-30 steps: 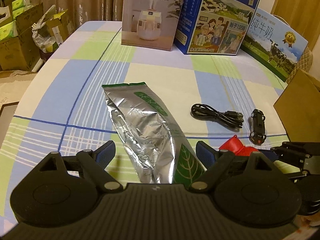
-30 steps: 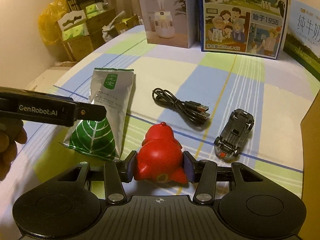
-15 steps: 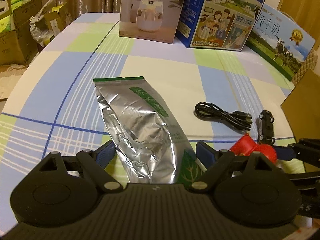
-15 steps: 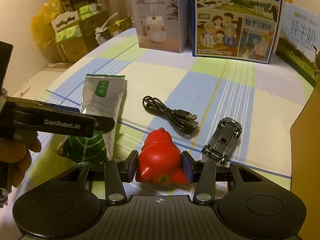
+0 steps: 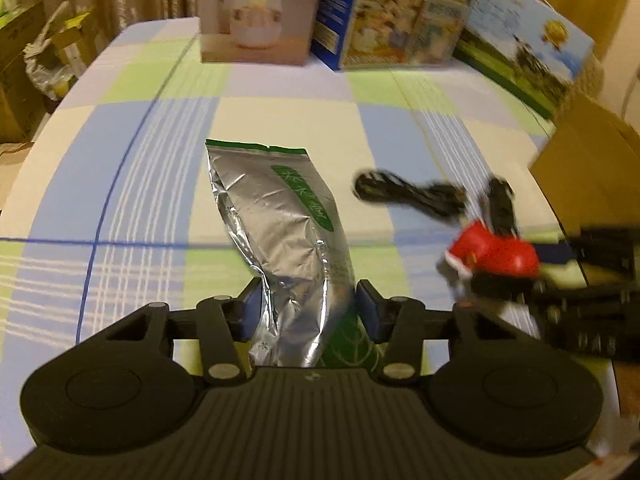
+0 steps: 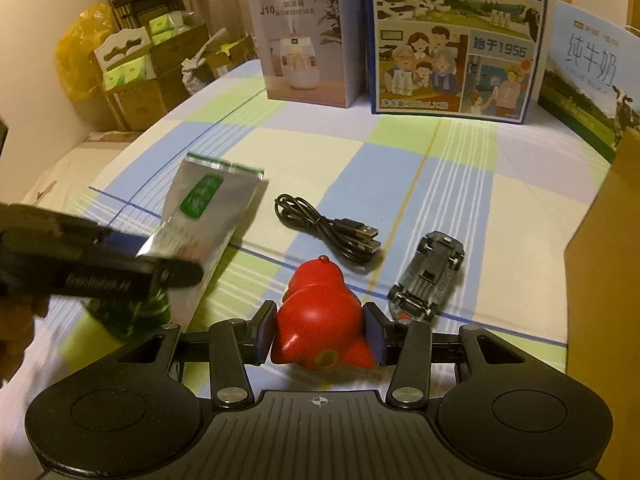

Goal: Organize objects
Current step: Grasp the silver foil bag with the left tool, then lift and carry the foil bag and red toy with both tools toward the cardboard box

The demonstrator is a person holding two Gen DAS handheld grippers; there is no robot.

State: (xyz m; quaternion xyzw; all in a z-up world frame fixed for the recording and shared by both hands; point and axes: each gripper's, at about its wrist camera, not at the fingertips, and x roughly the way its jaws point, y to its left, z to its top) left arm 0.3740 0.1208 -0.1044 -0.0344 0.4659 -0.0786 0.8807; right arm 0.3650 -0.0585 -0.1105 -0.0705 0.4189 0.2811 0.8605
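A silver foil pouch (image 5: 276, 216) with green print lies lengthwise on the checked tablecloth (image 5: 152, 184). My left gripper (image 5: 308, 312) is shut on its near end, and the foil is crumpled between the blue pads. My right gripper (image 6: 320, 334) is shut on a red toy figure (image 6: 320, 316), held just above the cloth. In the left wrist view the red toy (image 5: 494, 254) shows blurred at the right. A coiled black USB cable (image 6: 332, 232) and an upturned grey toy car (image 6: 430, 276) lie beyond the toy. The pouch (image 6: 204, 208) is left of the cable.
A humidifier box (image 6: 304, 52), a blue milk carton box (image 6: 456, 40) and a second milk box (image 6: 588, 80) stand along the far edge. A brown cardboard box (image 6: 600, 260) rises at the right. Cartons and bags (image 6: 132, 72) are stacked beyond the table's left side.
My left gripper went from open around the pouch's near end to shut on it, crumpling the foil. The right gripper kept the red toy and drew back slightly.
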